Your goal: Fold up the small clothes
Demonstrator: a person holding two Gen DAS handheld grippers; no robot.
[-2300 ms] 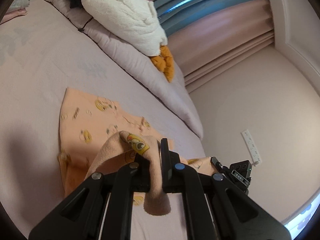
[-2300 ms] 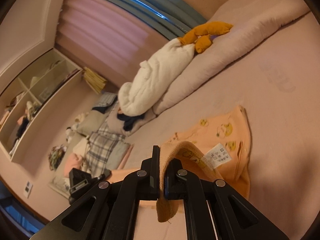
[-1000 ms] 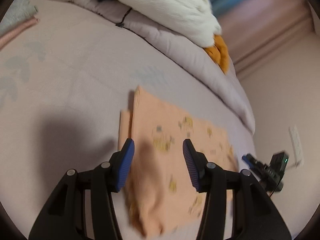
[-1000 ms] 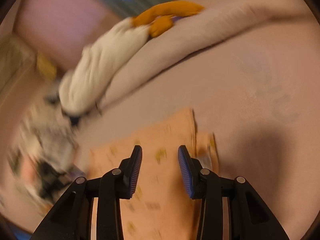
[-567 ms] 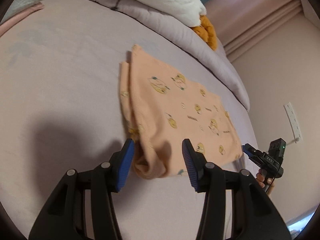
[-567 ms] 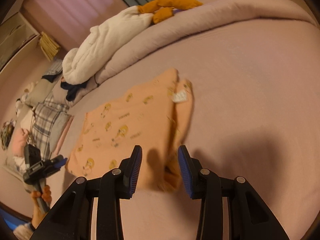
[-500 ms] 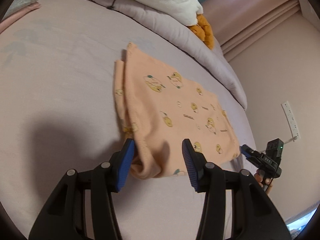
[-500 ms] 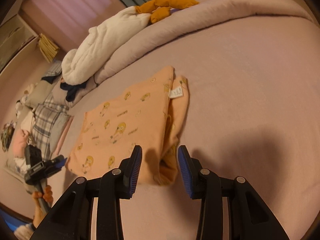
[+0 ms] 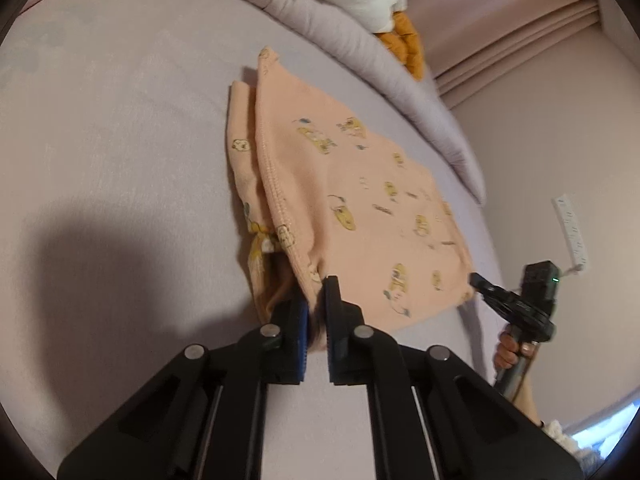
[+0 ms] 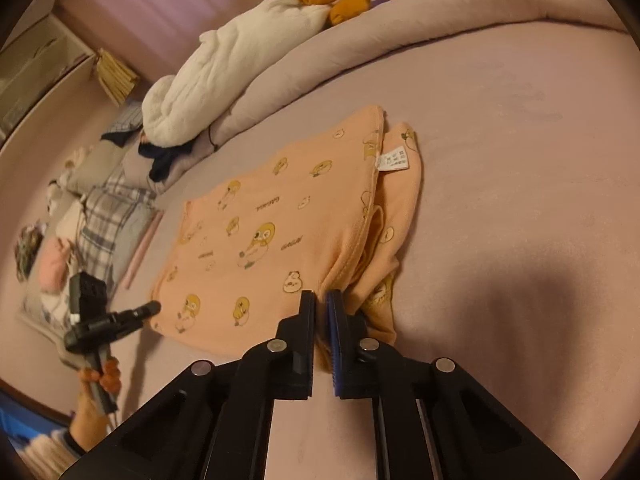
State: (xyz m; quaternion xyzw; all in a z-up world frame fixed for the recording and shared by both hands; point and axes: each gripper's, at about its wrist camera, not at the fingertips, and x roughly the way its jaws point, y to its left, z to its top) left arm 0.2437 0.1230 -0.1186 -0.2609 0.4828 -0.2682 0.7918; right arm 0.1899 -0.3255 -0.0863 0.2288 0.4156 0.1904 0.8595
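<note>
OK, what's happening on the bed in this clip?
A person with a handheld gripper in each hand is folding a small peach garment printed with cartoon ducks, lying partly folded on the bed. The left gripper and the right gripper have both just closed, each pinching the garment's near edge at its own end. The cloth is not yet lifted. A white plush toy lies on the rolled duvet behind.
</note>
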